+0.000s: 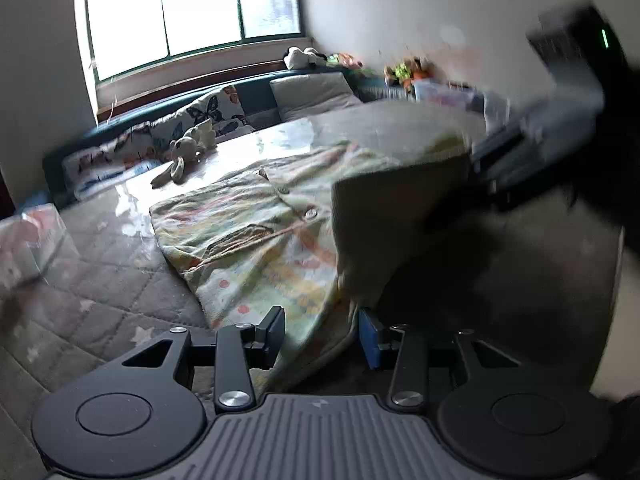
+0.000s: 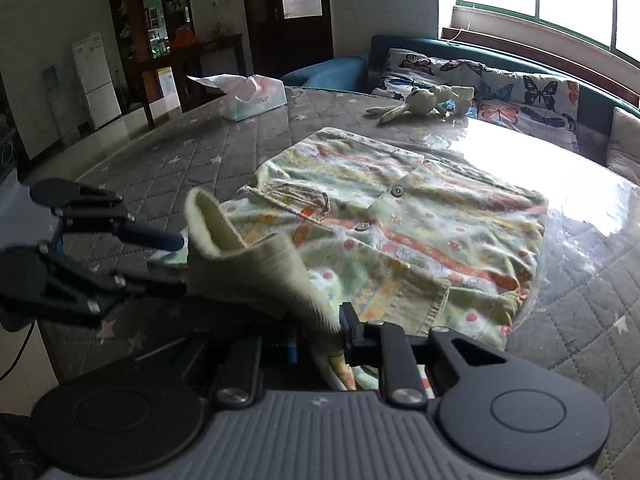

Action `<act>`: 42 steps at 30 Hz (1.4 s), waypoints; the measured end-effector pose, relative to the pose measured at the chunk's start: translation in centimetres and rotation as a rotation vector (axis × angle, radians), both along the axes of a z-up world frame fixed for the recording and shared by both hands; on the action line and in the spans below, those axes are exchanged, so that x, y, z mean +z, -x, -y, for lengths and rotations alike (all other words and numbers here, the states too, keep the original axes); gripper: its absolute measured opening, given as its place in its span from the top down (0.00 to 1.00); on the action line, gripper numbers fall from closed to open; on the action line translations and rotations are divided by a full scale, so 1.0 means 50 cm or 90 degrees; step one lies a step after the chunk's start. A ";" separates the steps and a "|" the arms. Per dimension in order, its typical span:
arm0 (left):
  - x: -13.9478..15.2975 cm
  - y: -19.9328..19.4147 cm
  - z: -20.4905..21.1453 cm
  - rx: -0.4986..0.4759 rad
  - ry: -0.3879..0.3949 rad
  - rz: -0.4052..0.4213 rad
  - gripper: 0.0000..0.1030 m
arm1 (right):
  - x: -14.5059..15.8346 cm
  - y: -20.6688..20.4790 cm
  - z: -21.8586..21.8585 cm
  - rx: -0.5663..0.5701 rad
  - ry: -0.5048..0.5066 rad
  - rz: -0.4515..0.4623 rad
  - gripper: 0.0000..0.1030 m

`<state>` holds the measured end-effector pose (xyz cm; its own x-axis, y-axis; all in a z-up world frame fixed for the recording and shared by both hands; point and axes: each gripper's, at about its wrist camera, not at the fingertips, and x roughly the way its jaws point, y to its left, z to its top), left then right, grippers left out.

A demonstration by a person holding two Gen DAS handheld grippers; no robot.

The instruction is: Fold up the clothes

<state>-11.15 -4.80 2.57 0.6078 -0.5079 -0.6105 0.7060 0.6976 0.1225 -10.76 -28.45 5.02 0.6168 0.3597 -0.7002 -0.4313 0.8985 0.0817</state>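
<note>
Beyond the shirt [image 2: 400, 216], a toy rabbit [image 2: 420, 100] and tissue box [image 2: 254, 98] stand; bare table [image 2: 180, 160] lies between them.

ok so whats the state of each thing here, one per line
patterned shirt: lying on the table, buttoned, near hem lifted
ribbed hem: raised off the table, held by both grippers
left gripper: fingers closed on the hem
right gripper: fingers closed on the hem
tissue box: open, a tissue sticking out
stuffed rabbit: lying on its side
quilted table cover: spread flat
</note>
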 end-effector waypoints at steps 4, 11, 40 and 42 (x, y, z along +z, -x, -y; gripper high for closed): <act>-0.013 0.017 0.016 -0.023 -0.045 0.042 0.58 | 0.007 -0.004 0.003 -0.008 -0.008 0.002 0.83; -0.026 0.012 0.026 -0.009 -0.087 0.088 0.59 | 0.022 -0.009 0.004 -0.019 -0.011 0.018 0.86; 0.139 0.051 -0.093 0.014 0.063 0.019 0.95 | 0.145 0.093 0.000 0.068 -0.030 0.037 0.91; 0.145 0.017 -0.086 0.025 0.072 0.017 0.95 | 0.152 0.055 0.005 0.060 -0.031 0.039 0.91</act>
<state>-12.00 -0.50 9.81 0.6439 -0.5482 -0.5337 0.6751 0.7354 0.0591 -13.52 -28.68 12.63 0.6195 0.4509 -0.6425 -0.5189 0.8494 0.0957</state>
